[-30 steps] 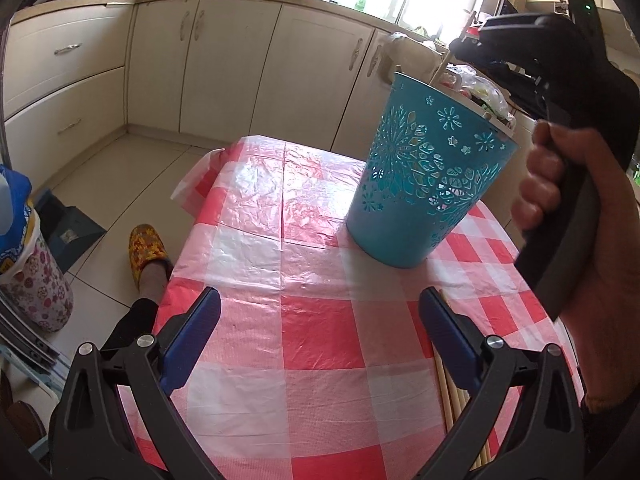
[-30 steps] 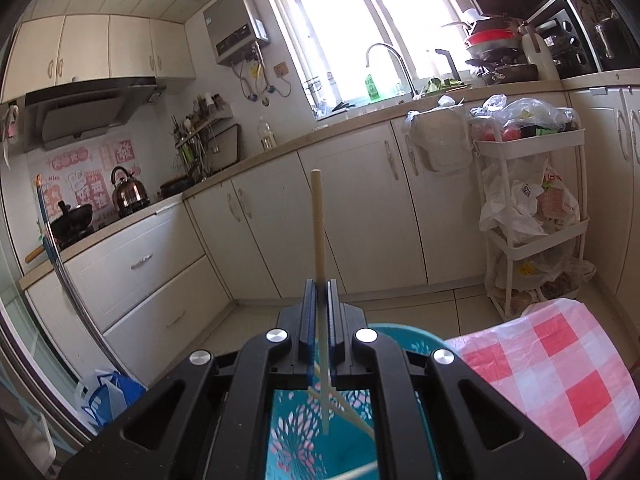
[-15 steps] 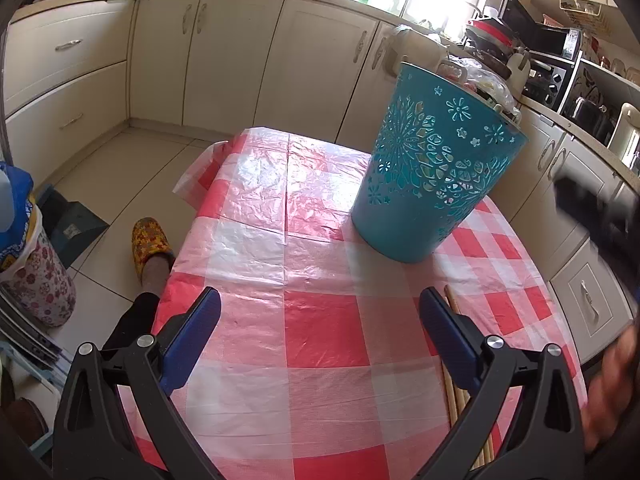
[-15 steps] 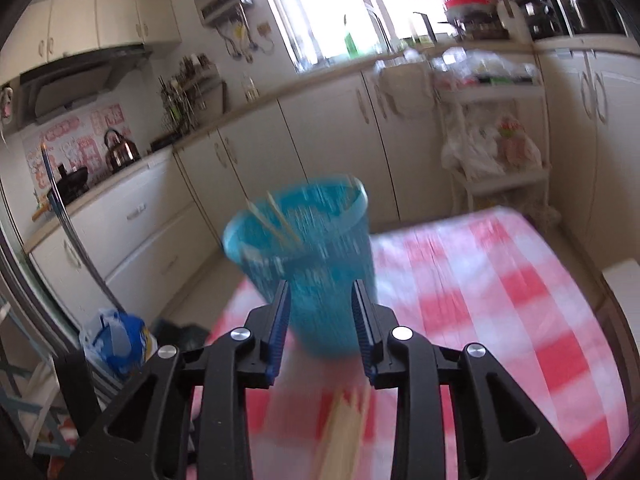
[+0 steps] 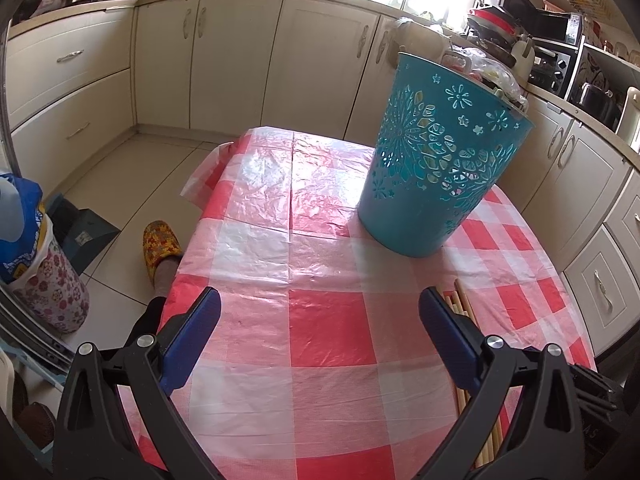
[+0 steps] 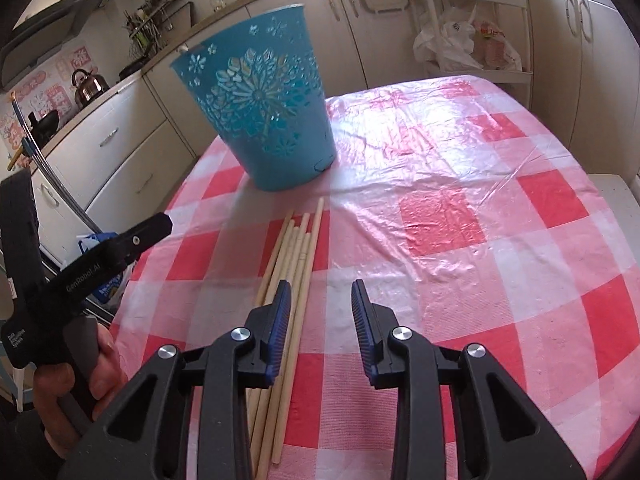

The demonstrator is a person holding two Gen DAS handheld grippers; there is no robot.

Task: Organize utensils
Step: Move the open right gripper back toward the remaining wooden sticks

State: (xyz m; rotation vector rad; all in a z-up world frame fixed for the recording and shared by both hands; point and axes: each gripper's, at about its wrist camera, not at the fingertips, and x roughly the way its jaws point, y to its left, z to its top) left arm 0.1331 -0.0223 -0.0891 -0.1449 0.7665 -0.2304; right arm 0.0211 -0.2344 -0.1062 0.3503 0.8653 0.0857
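Note:
A teal cut-out basket [image 6: 264,104] stands on the red-and-white checked tablecloth [image 6: 460,216]; it also shows at the far right in the left wrist view [image 5: 436,160]. Several pale wooden chopsticks [image 6: 298,252] lie side by side on the cloth in front of it. My right gripper [image 6: 320,298] hovers over the cloth just right of the bundle, open, with nothing between its fingers. My left gripper [image 5: 320,312] is open wide and empty above the cloth, with the chopstick ends [image 5: 460,300] by its right finger. Seen in the right wrist view, a hand holds the left gripper's handle [image 6: 80,272].
Cream kitchen cabinets [image 5: 240,56] ring the table. A white trolley with plastic bags [image 6: 460,40] stands behind the table's far edge. A slippered foot [image 5: 160,244] and a floral bin [image 5: 44,280] are on the floor at the left.
My right gripper let go of a chopstick over the basket, opened, and swung down and back to the chopsticks lying on the cloth. The left gripper stayed put.

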